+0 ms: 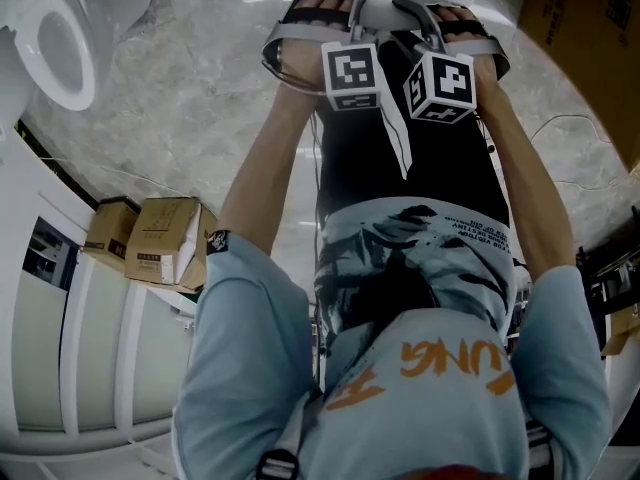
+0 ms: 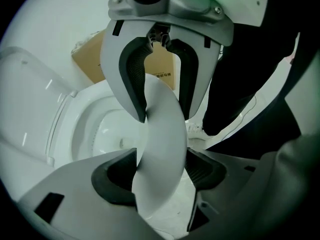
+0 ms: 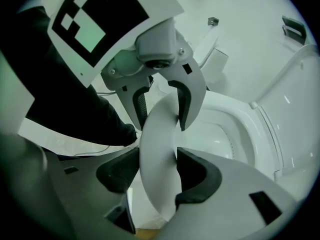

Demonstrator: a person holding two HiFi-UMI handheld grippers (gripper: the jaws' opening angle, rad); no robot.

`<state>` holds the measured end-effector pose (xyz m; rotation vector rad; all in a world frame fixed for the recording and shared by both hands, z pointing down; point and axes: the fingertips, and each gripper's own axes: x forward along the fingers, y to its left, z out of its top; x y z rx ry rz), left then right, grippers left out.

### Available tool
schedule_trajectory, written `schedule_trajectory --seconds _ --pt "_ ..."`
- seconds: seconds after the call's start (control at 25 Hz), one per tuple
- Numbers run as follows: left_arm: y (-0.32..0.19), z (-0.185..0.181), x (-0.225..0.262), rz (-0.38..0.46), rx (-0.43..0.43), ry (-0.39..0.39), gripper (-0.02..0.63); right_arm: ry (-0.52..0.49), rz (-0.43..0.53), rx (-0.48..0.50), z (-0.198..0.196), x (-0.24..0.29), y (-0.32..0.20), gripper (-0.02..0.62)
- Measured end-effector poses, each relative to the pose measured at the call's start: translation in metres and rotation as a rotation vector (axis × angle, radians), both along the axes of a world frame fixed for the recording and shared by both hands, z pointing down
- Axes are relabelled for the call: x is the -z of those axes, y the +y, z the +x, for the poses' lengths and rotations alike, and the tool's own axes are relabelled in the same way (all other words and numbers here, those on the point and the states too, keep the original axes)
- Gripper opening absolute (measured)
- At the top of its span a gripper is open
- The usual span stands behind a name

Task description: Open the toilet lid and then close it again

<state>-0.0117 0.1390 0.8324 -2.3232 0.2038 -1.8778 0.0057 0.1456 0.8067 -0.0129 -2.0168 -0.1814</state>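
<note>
Left gripper view: lid [image 2: 161,129] inside left tool [image 2: 159,170]

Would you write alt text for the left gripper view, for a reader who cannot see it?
The left tool grips the curved white edge of the toilet lid between its jaws, and the right tool clamps the same edge just beyond. The open toilet bowl and a cardboard box lie behind.

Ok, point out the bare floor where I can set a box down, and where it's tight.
Bare floor lies between the far toilet and the left arm, and between the right arm and the big box. It is tight by the two small boxes at left, and at the lid, clamped by the left gripper and right gripper.
</note>
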Motion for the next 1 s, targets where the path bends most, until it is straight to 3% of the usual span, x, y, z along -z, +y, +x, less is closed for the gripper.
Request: schedule_trajectory --seconds 0.2,0.44,0.72,1.0 --pt "-0.002 0.002 0.033 0.037 -0.041 -0.004 0.291 -0.048 0.029 -0.065 0.003 0.033 -0.005 0.252" --pt "-0.003 0.003 0.076 0.048 -0.014 -0.010 0.276 -0.104 0.049 -0.129 0.007 0.077 -0.009 0.264" --pt "-0.016 0.001 0.129 0.077 0.042 0.022 0.261 -0.160 0.099 -0.147 0.007 0.129 -0.022 0.260" --pt "-0.030 0.002 0.185 0.081 0.128 0.092 0.245 -0.181 0.218 -0.150 0.008 0.179 -0.037 0.217"
